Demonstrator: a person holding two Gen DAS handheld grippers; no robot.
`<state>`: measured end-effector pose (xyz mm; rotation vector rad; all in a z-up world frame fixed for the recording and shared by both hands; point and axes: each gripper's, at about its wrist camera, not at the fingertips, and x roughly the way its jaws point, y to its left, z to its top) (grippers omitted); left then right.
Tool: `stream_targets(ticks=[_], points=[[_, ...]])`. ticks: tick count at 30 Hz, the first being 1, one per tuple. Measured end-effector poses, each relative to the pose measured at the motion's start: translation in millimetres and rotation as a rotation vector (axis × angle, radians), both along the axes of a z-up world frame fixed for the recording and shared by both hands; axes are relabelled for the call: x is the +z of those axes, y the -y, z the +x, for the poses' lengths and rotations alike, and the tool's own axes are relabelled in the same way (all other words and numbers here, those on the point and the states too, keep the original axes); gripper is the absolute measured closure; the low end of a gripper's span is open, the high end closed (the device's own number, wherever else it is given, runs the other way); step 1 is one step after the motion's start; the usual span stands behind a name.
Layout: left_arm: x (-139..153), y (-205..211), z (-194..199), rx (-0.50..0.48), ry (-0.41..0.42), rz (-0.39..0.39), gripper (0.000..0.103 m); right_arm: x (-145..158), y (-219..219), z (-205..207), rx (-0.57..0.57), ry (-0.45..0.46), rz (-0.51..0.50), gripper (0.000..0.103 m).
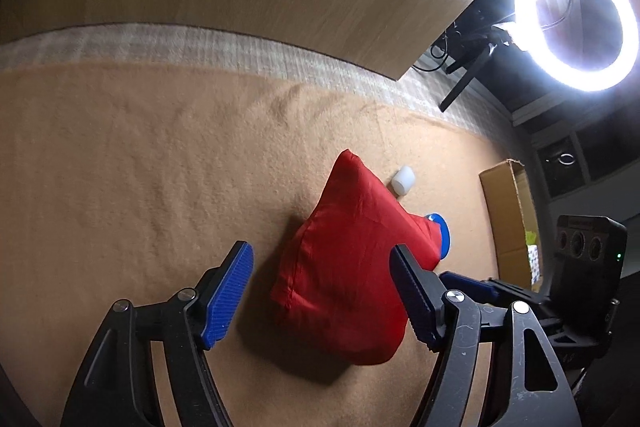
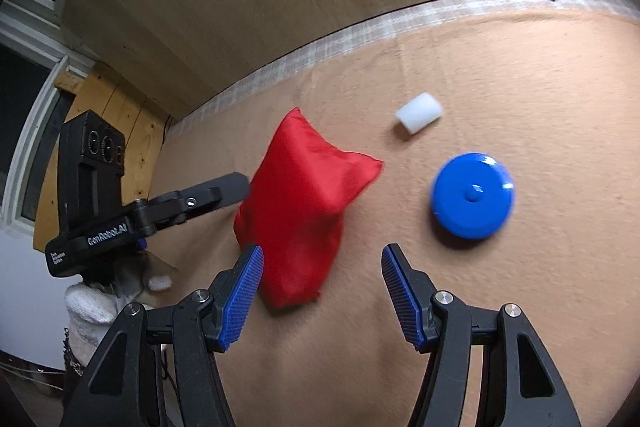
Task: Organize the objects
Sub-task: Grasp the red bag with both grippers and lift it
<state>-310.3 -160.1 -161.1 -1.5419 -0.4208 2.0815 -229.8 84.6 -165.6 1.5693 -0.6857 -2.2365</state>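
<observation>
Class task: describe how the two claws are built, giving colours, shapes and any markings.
Both claws, left and right, have black, scuffed linkage arms with silver rivets and ribbed blue pads. The left one's black camera block bears three round lenses and white "GenRobot.AI" lettering.

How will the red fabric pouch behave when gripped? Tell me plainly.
The red fabric pouch looks soft and creased, so it will probably sag and deform. Its peaked corner suggests loose filling that may shift. The smooth cloth could slip.

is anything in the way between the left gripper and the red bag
Nothing visible. The left gripper stands open with the red bag directly ahead on the tan cloth; the white cylinder and blue disc lie beyond it.
</observation>
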Motion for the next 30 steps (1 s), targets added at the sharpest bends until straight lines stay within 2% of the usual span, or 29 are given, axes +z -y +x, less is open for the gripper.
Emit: stream_targets(ticks=[11,22,30], points=[[-12.0,-15.2,-4.9,-0.051,0.029,0.032,0.03,-8.9,25.0,-7.3,0.064,0.001,0.028,0.045],[-1.0,-27.4,11.3,-0.048,-0.018,-0.013,0.042,-5.6,24.9,-0.2,0.106,-0.018,0.093,0.049],[17.2,-45.2,42.4,-0.021,-0.066,-0.038,0.042,13.7,10.9,16.1,0.143,-0.072,0.12,0.049]])
